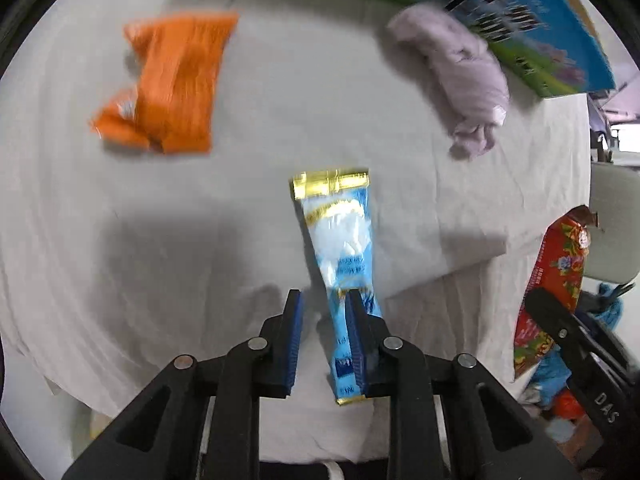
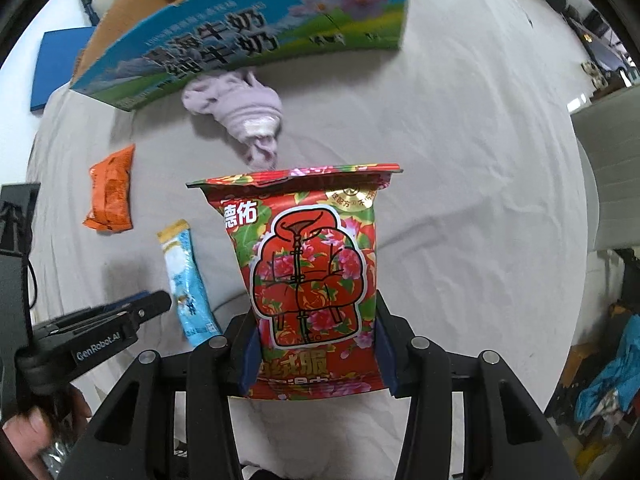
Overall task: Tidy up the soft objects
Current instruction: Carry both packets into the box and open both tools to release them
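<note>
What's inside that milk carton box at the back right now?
The cardboard box shows only bare brown inner wall through its open top; its floor is hidden by the printed side. The lilac cloth lies outside, against it.

Even, soft daylight; dull shadows fall on the sheet (image 1: 260, 92). Left view smears near the orange pack (image 1: 168, 80); fisheye bends edges.

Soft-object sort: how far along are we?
Done: nothing visibly inside the carton, though its interior is mostly hidden. In hand: right gripper clamps the red floral pack; left gripper has the blue sachet between its fingers, apparently pinched. Left: orange packet and lilac cloth lie on the sheet.
</note>
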### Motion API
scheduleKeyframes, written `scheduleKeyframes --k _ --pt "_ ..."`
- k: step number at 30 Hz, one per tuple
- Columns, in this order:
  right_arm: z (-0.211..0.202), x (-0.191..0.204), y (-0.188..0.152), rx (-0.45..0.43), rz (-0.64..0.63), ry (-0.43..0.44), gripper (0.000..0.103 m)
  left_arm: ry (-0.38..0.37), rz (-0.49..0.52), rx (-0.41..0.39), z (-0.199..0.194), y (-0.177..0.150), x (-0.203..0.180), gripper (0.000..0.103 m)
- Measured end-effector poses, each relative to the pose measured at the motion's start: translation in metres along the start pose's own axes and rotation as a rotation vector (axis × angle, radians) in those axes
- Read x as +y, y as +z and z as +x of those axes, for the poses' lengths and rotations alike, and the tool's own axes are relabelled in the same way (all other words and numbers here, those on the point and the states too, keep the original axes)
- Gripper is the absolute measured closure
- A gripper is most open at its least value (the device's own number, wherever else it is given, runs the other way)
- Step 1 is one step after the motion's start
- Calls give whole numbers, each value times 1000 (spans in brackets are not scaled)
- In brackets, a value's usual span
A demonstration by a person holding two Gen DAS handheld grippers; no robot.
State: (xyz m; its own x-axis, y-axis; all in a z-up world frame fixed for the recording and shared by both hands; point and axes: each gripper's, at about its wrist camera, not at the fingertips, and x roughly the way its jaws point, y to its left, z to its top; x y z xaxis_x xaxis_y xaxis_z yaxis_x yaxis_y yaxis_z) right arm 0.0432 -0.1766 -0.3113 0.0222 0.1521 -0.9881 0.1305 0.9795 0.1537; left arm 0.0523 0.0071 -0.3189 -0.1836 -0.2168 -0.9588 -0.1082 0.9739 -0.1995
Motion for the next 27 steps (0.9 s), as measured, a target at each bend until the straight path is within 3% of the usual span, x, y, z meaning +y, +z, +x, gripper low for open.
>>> scheduleKeyframes --k 4,5,6,9,11,14,17,27 --pt "11 -5 -4 17 15 -4 54 -69 -33 66 16 2 -7 68" --pt "15 -4 -4 24 16 -7 54 -54 -35 64 21 3 -12 59" --pt "18 -4 -5 28 16 -11 54 -31 -29 60 25 6 -16 58" --pt "25 -4 -6 41 10 -28 54 78 20 20 34 10 -31 59" --pt "25 -4 -6 39 4 -34 54 132 59 17 35 9 -40 74" --pt "21 -3 -6 30 4 -29 54 133 71 -7 26 6 -40 83" --pt "12 0 -4 12 6 -15 54 148 99 -60 5 0 -40 84" --pt "-53 14 19 -91 -41 64 54 129 181 -361 -121 -3 -64 84"
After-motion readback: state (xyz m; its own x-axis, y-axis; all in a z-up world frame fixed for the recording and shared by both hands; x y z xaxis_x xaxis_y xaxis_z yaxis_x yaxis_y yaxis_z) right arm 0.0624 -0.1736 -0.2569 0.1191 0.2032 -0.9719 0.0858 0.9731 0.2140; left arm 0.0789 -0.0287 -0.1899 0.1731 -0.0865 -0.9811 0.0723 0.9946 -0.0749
